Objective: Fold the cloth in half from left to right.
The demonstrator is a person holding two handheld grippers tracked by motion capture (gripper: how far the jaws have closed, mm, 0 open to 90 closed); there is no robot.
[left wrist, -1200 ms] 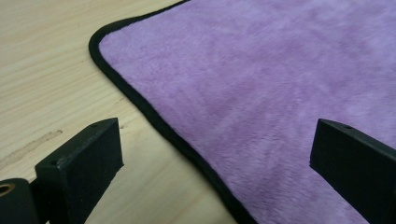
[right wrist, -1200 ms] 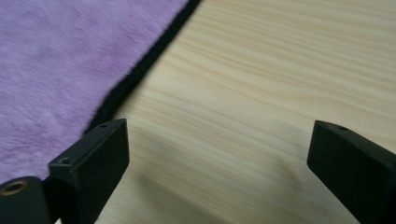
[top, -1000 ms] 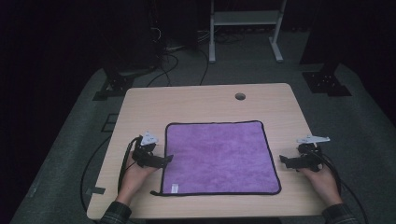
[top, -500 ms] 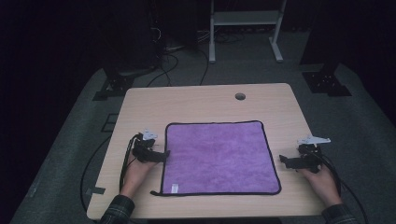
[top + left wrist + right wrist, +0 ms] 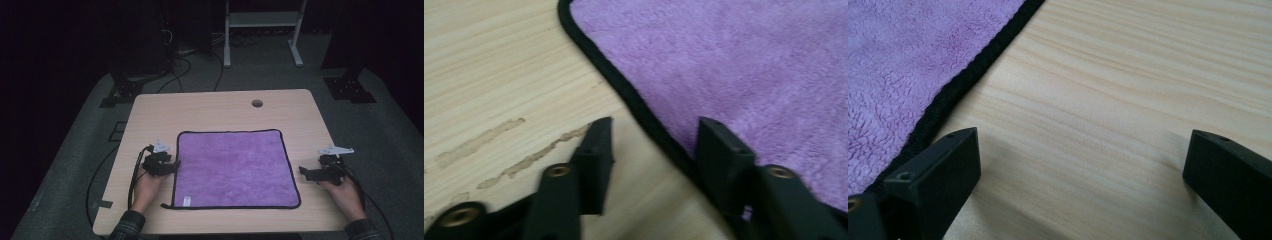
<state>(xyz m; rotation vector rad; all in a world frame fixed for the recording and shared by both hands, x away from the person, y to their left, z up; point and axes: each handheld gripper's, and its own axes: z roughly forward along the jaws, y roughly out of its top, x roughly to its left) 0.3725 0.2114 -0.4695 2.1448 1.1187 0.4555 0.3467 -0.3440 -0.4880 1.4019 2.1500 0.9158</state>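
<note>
A purple cloth (image 5: 232, 167) with a black hem lies flat on the wooden table (image 5: 220, 110). My left gripper (image 5: 173, 165) sits at the cloth's left edge. In the left gripper view (image 5: 656, 145) its jaws have just been closing. The black hem (image 5: 644, 112) runs between them, one jaw over bare wood and one over the purple pile, with no pad pressing on it. My right gripper (image 5: 304, 172) rests just off the cloth's right edge. In the right gripper view (image 5: 1078, 165) its jaws stand wide open over bare wood, the hem (image 5: 973, 70) beside the left jaw.
A small white tag (image 5: 186, 201) lies near the cloth's front left corner. A round cable hole (image 5: 257, 103) is in the table's far side. Black cables (image 5: 135, 175) trail from both grippers. Dark floor, cables and a white stand frame (image 5: 260, 30) lie beyond the table.
The left gripper has shifted slightly farther along the cloth's left edge. The right hand and the cloth have not moved.
</note>
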